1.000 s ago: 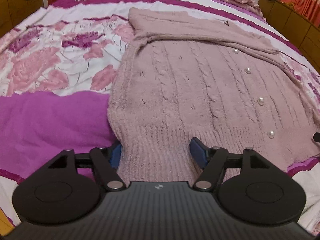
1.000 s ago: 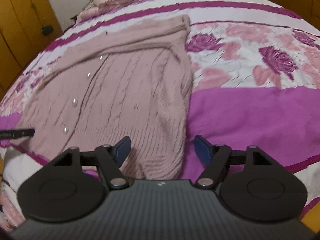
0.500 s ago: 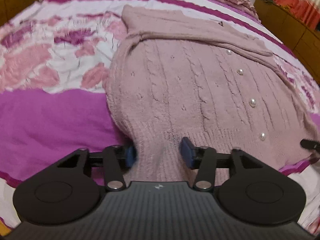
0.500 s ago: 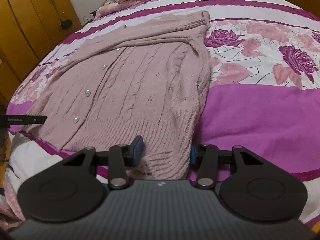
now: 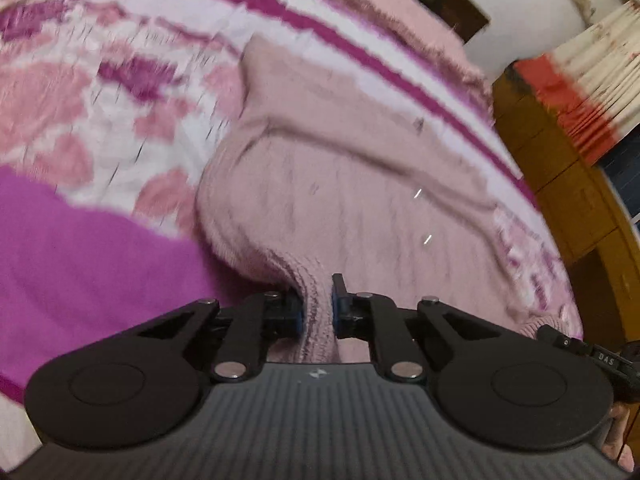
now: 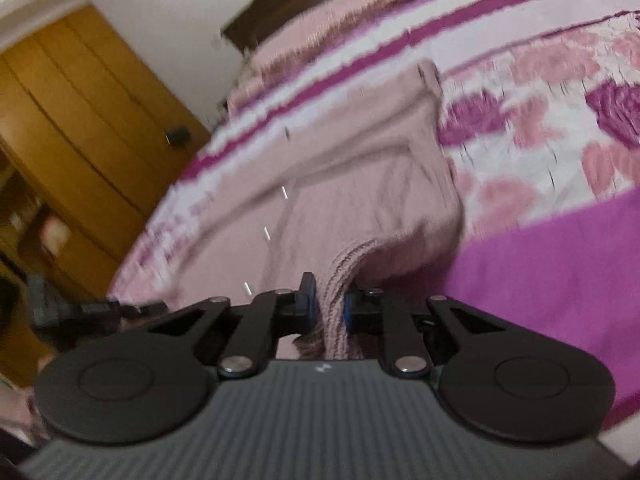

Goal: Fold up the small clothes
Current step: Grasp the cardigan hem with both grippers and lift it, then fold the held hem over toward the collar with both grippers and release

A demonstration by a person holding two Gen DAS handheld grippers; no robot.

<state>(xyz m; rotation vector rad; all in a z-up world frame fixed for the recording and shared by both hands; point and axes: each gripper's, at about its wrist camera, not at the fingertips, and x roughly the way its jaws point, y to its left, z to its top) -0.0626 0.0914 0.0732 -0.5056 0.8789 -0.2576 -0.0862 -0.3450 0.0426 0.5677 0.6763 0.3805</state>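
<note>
A dusty pink cable-knit cardigan [image 5: 340, 184] with pearl buttons lies spread on the bed, sleeves folded across its top. My left gripper [image 5: 318, 308] is shut on the ribbed hem at the cardigan's left bottom corner, which bunches up between the blue pads. In the right wrist view the same cardigan [image 6: 360, 200] rises at its right bottom corner, where my right gripper [image 6: 328, 304] has its jaws closing, pads pressing the ribbed hem. Both corners are lifted off the bedspread. Both views are blurred by motion.
The bedspread [image 5: 80, 260] is magenta with pink flowers and stripes. A pink pillow [image 5: 380, 20] lies at the head. Wooden furniture [image 5: 580, 200] and a red-and-cream curtain [image 5: 580, 92] stand right of the bed; a wooden wardrobe [image 6: 80, 120] stands left.
Both grippers went from open around the hem to closed on it. Both have tilted and risen, pulling the cardigan's bottom corners up off the bed.
</note>
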